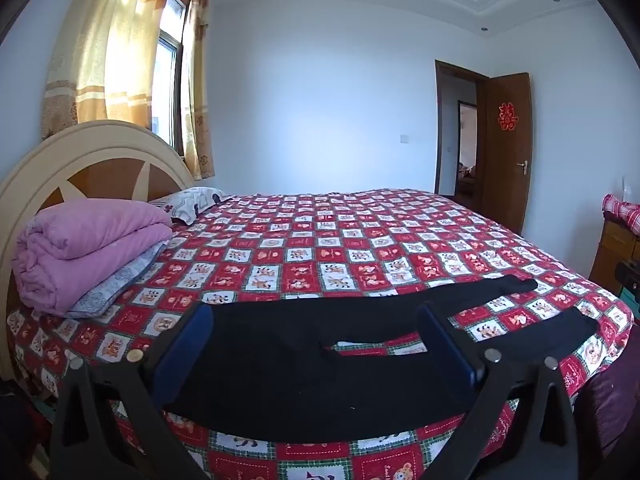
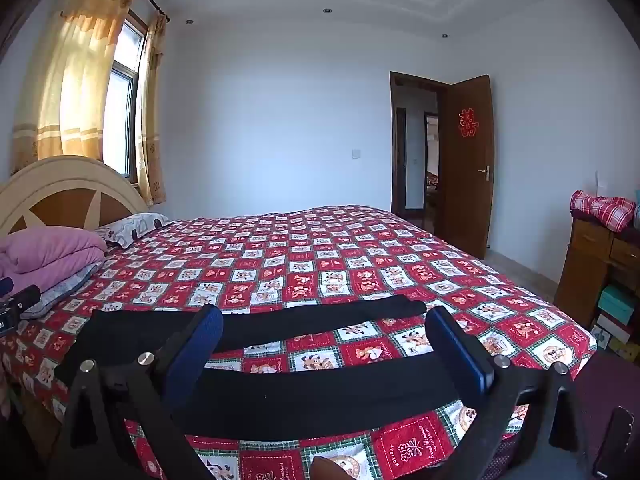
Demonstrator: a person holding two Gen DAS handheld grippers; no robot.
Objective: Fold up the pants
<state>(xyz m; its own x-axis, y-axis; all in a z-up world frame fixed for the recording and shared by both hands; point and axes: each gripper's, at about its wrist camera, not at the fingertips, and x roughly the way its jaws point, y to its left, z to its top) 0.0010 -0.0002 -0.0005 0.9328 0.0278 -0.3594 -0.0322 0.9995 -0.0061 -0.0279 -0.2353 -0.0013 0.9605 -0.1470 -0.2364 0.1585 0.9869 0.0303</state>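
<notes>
Black pants (image 1: 280, 360) lie flat along the near edge of the bed, waist to the left and two legs spread apart to the right. My left gripper (image 1: 316, 316) is open and empty, hovering over the waist and crotch part. My right gripper (image 2: 324, 320) is open and empty, hovering over the near leg (image 2: 320, 396); the far leg (image 2: 320, 316) lies just beyond its fingertips. The left gripper's body (image 2: 16, 304) shows at the left edge of the right wrist view.
The bed has a red patchwork bedspread (image 1: 340, 240). A folded pink quilt (image 1: 88, 244) and a pillow (image 1: 188, 202) lie by the headboard (image 1: 80, 152) on the left. A wooden cabinet (image 2: 600, 264) stands at the right, an open door (image 2: 468, 164) behind.
</notes>
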